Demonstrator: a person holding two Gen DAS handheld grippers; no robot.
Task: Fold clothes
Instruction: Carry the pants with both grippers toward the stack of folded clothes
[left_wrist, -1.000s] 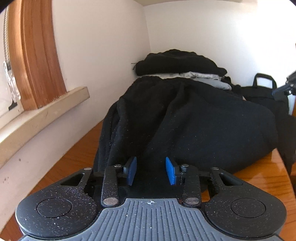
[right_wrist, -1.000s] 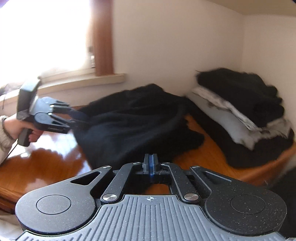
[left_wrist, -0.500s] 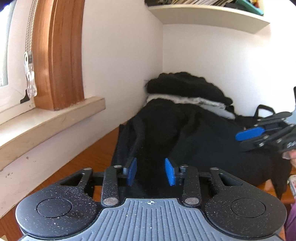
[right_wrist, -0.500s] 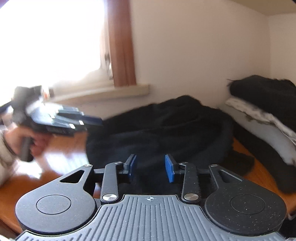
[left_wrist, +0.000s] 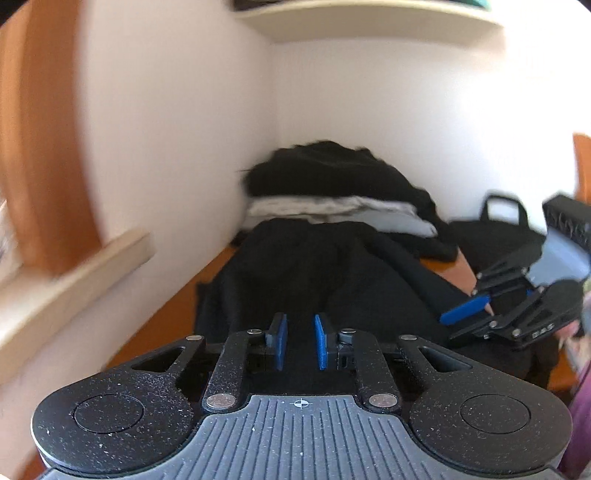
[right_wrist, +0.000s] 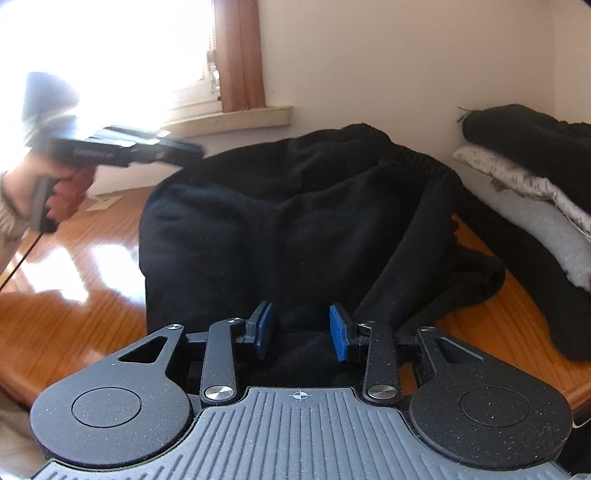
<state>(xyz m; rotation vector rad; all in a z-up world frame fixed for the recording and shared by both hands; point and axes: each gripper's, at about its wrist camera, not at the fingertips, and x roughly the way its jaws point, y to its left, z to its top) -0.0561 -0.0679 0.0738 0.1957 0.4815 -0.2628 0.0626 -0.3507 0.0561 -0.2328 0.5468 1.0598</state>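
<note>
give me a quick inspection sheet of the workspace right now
surface: glossy wooden table, sun glare on its left part
job's things: black garment lying loosely bunched on the table
clutter: stack of folded clothes in the corner, black on top, pale grey under; black bag beyond
grippers: left gripper open, empty, above the garment; right gripper open, garment edge between its fingers
cables: thin black cable hanging from the left handle
surroundings: white walls, window sill, shelf overhead
</note>
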